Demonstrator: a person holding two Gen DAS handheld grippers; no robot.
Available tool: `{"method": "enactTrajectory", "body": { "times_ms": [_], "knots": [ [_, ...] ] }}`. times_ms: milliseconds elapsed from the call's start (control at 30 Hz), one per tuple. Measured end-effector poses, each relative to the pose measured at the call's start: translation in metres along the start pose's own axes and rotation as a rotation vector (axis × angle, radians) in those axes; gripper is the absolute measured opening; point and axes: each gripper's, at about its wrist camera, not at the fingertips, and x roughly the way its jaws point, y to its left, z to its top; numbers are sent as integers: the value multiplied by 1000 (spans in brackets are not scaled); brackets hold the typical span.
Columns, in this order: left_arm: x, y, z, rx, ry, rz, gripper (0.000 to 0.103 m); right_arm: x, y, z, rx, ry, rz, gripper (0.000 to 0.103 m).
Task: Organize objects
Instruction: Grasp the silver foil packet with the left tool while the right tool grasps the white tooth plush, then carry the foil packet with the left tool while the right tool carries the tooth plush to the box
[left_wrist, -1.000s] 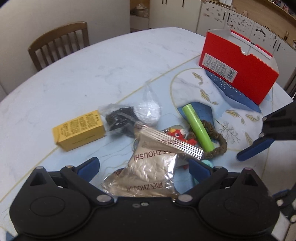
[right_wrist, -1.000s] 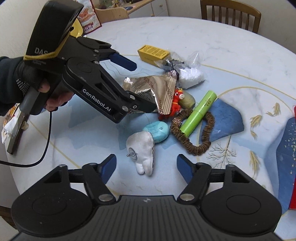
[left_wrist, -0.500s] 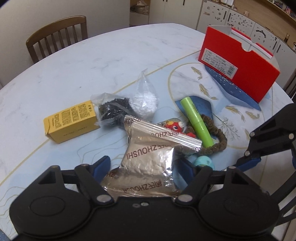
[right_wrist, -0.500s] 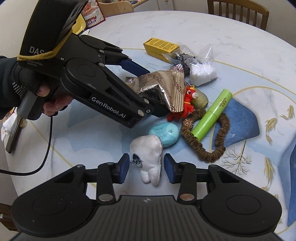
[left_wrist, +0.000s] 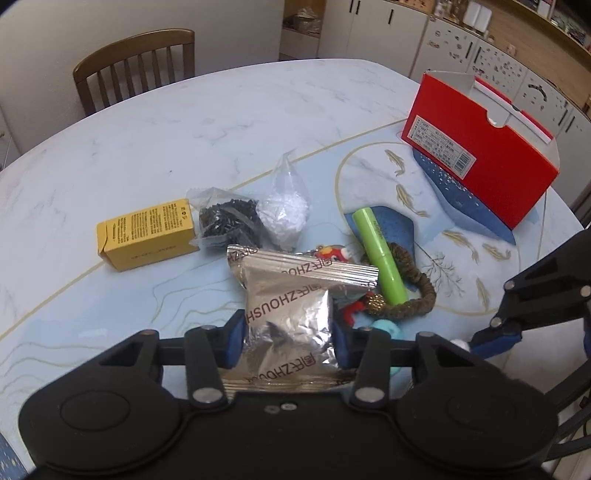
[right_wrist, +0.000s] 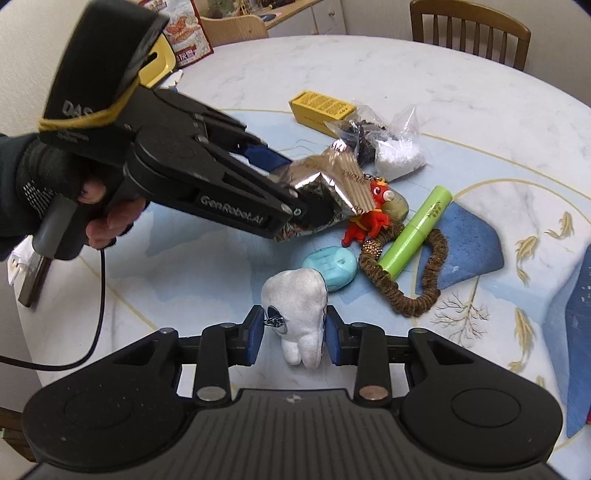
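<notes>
Foil pouch (left_wrist: 290, 321) pinched in our left gripper (left_wrist: 290, 338), plush tooth (right_wrist: 297, 314) clamped in right gripper (right_wrist: 293, 338); next we lift both toward far red box (left_wrist: 480, 168).

Crinkled silver foil packet (left_wrist: 290, 317): dark red lettering. Plush white tooth (right_wrist: 300, 309): plain. Oval pebble-shaped item (right_wrist: 330, 266): turquoise. Slim cylindrical tube (left_wrist: 378, 256): lime green. Coiled fabric loop (right_wrist: 406, 291): brown, with a gold beaded section. Small cartoon figure (right_wrist: 371, 212): red with orange. Rectangular cardboard carton (left_wrist: 146, 233): mustard yellow, black print. Two clear plastic bags: one of black bits (left_wrist: 229, 219), one of white bits (left_wrist: 282, 216). Open cardboard box (left_wrist: 476, 151): red, white label. Round marble-look table (left_wrist: 184, 122): white, grey-veined, with blue patches, gold lines and gold fish. Gripper pads (right_wrist: 255, 336): blue on black.
</notes>
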Motion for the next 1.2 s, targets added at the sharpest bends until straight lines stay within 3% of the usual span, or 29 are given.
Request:
{"method": "enactTrajectory", "body": {
  "times_ms": [400, 800, 1200],
  "knots": [
    [-42, -38, 9, -109, -73, 15, 44, -66, -24, -11, 42, -98, 1, 34],
    [-70, -117, 49, -204, -136, 76, 44, -146, -77, -30, 81, -233, -58, 34],
    [-57, -203, 101, -231, -145, 105, 44, -212, -144, -58, 92, -341, -261, 34]
  ]
}}
